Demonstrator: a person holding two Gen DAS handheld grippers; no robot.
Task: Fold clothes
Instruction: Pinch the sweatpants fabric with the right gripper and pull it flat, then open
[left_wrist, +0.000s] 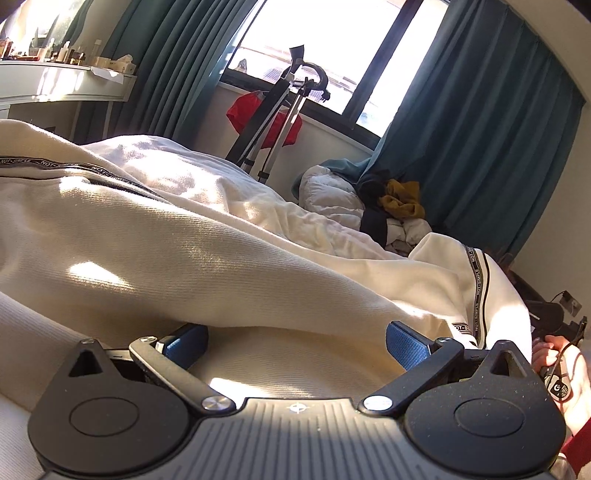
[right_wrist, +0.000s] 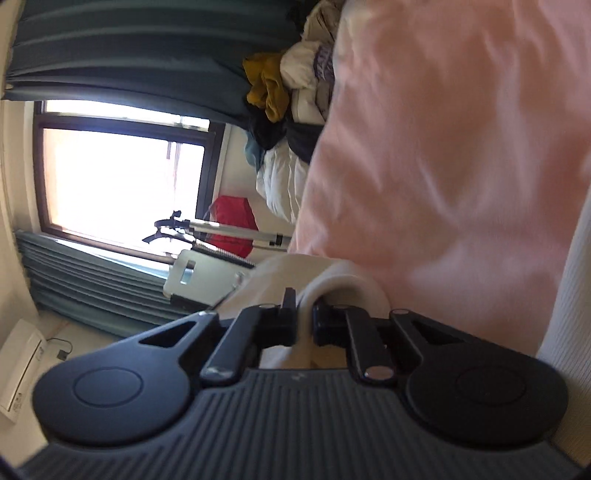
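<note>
A cream ribbed garment (left_wrist: 184, 236) with black lettered tape trim lies spread over the bed and fills the left wrist view. My left gripper (left_wrist: 295, 343) is open, its blue pads (left_wrist: 406, 347) wide apart, with a fold of the garment draped over and between them. In the right wrist view, which is rolled sideways, my right gripper (right_wrist: 304, 317) is shut on a thick fold of the same cream cloth (right_wrist: 332, 284), which loops out past the fingers. The person's hand (left_wrist: 565, 376) shows at the right edge of the left wrist view.
A pale pink bed sheet (right_wrist: 443, 147) covers the bed. A heap of clothes, mustard (left_wrist: 402, 199), black and white, lies at its far end. A tripod (left_wrist: 273, 122) with something red stands by the window (left_wrist: 325, 40). Teal curtains (left_wrist: 480, 129) hang beside it. A white dresser (left_wrist: 62, 85) is at left.
</note>
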